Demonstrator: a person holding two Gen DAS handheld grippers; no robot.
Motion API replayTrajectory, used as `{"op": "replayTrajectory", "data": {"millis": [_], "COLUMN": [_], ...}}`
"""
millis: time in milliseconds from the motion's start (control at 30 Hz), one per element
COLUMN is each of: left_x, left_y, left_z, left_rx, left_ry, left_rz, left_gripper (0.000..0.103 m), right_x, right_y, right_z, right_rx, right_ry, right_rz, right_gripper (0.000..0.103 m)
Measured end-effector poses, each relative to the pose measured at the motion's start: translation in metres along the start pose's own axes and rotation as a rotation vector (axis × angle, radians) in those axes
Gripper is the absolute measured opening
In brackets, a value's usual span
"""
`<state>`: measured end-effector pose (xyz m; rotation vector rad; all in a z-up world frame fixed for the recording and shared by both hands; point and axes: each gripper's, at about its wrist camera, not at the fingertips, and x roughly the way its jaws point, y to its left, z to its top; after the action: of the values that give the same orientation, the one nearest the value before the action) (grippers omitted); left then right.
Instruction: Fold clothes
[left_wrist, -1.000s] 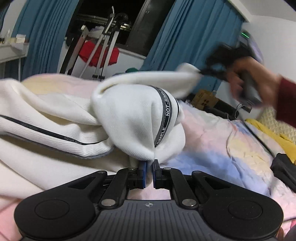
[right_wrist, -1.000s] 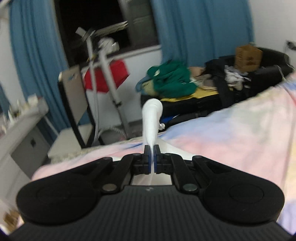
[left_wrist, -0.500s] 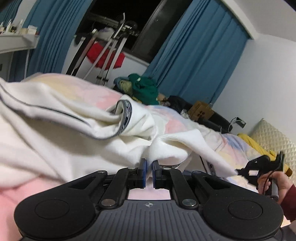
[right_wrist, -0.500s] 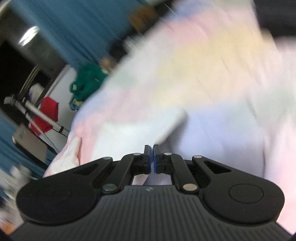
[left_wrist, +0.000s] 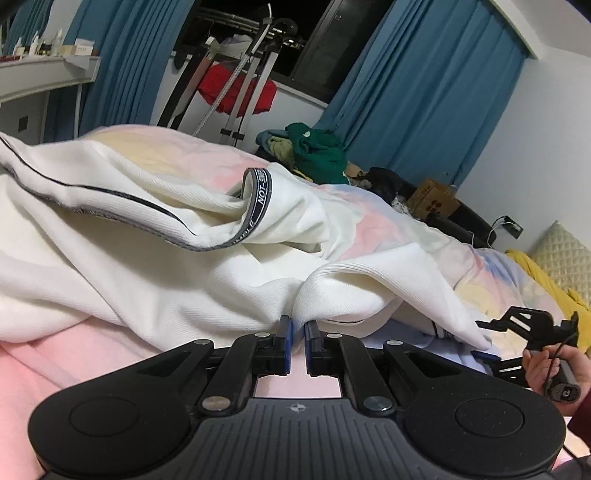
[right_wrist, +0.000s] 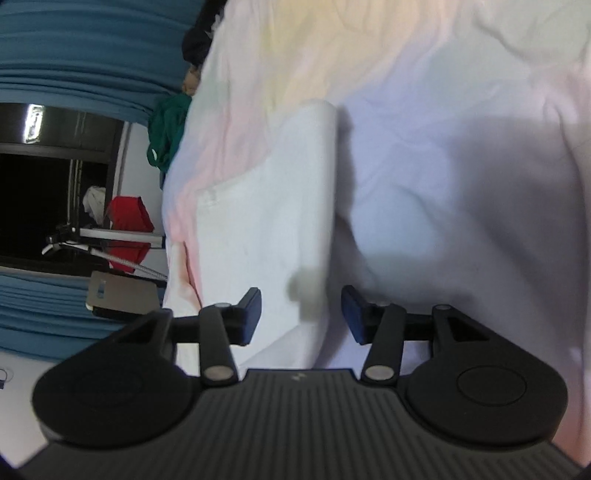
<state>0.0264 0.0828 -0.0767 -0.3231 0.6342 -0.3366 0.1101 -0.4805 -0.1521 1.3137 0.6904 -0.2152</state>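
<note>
A white garment (left_wrist: 155, 236) with a dark lettered band (left_wrist: 263, 192) lies crumpled on the pastel bedspread (left_wrist: 391, 229). My left gripper (left_wrist: 297, 334) is at a white fold of it, its jaws a narrow gap apart with the cloth at their tips. My right gripper (right_wrist: 301, 314) is open, rolled on its side, with a flat white part of the garment (right_wrist: 266, 229) lying between and beyond its fingers. The right gripper also shows in the left wrist view (left_wrist: 491, 341), open at the garment's corner.
A drying rack with a red cloth (left_wrist: 236, 88) stands before blue curtains (left_wrist: 417, 92). A green clothes pile (left_wrist: 314, 151), a cardboard box (left_wrist: 436, 199) and a yellow cloth (left_wrist: 543, 280) lie beyond the bed. A shelf (left_wrist: 40, 74) is at the left.
Both grippers lowered the garment onto the bed. My right gripper swung down, rolled sideways and opened, letting go of the white cloth. My left gripper's jaws have parted slightly.
</note>
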Motion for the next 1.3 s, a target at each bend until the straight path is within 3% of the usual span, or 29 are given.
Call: {"op": "replayTrajectory", "data": {"millis": [167,267,333,467,533,667,767,800,933,1033,1133,1200,1300], "left_x": [0.003,0.0,0.0,0.003,0.003,0.001,0.003,0.005,0.016,0.018,0.004,-0.013,-0.035], "left_y": [-0.004,-0.004,-0.002,-0.001,-0.004,-0.01,-0.015,-0.017,-0.021,-0.017,-0.01,0.0,0.029], "left_z": [0.001,0.003,0.005,0.006,0.006,0.005,0.003,0.002,-0.006,-0.011,-0.011,-0.008,-0.006], "left_rx": [0.02,0.014,-0.007,-0.028,-0.015,0.02,0.042,0.052,0.085,0.057,-0.004,-0.072,-0.236], "left_ry": [0.0,-0.022,-0.026,-0.028,-0.032,-0.029,-0.008,0.001,0.079,0.158,0.175,0.144,0.071], "left_rz": [-0.011,-0.031,-0.043,-0.053,-0.065,-0.103,-0.136,-0.133,-0.097,-0.071,-0.06,-0.043,-0.021], "left_gripper": [0.007,0.007,0.007,0.007,0.008,0.008,0.009,0.009,0.009,0.013,0.035,0.052,0.07], "right_x": [0.009,0.011,0.014,0.002,-0.014,-0.056,-0.07,-0.068,-0.036,-0.031,-0.035,-0.035,-0.038], "right_y": [0.016,0.029,0.037,0.042,0.043,0.044,0.03,0.023,-0.013,-0.027,-0.024,-0.02,-0.02], "right_z": [0.01,0.022,0.03,0.036,0.044,0.056,0.066,0.07,0.089,0.097,0.097,0.095,0.09], "right_rx": [-0.089,-0.181,-0.258,-0.346,-0.315,-0.328,-0.341,-0.33,-0.243,-0.18,-0.205,-0.222,-0.205], "right_ry": [-0.09,-0.192,-0.228,-0.284,-0.332,-0.53,-0.638,-0.634,-0.453,-0.412,-0.422,-0.426,-0.426], "right_rz": [0.01,-0.009,-0.001,-0.015,0.063,0.146,-0.012,-0.073,-0.295,-0.303,-0.307,-0.312,-0.294], "right_gripper": [0.049,0.029,0.009,0.006,0.005,0.005,0.005,0.005,0.005,0.006,0.006,0.006,0.006]}}
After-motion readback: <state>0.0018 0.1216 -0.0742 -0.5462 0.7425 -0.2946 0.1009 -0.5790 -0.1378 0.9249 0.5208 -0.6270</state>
